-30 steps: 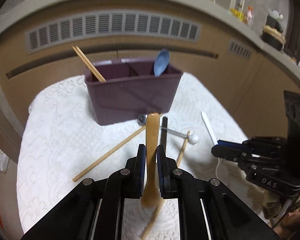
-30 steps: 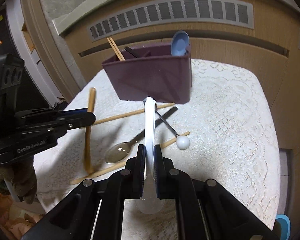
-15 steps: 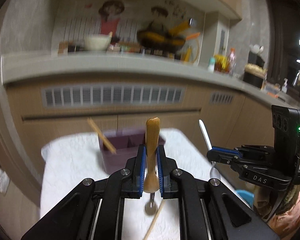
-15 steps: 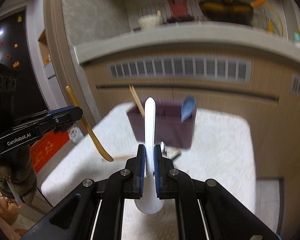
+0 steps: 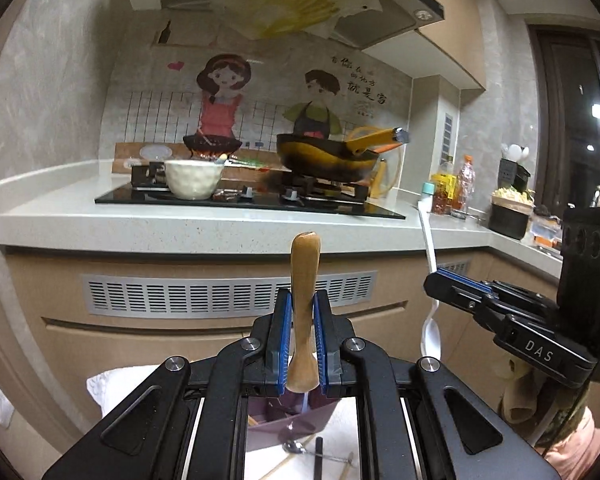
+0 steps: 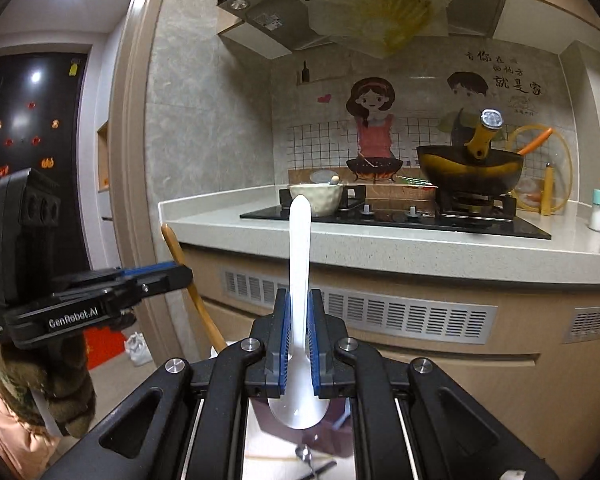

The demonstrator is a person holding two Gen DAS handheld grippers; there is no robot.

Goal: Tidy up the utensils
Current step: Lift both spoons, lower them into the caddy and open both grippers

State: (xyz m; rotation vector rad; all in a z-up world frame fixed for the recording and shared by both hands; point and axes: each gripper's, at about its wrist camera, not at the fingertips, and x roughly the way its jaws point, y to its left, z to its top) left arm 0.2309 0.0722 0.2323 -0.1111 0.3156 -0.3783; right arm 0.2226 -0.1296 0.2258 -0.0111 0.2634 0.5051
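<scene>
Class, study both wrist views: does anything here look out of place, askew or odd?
Yes. Loose utensils lie crossed and scattered on the white cloth beside the purple holder instead of inside it. A stained, crumpled sheet hangs from the range hood.

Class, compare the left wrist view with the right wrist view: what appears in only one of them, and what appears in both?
Only the left wrist view shows the black container at the counter's far right. Only the right wrist view shows the dark doorway on the left. Both show the wooden spoon clamped in the left gripper, the white spoon clamped in the right gripper, the wok and the purple organizer.
</scene>
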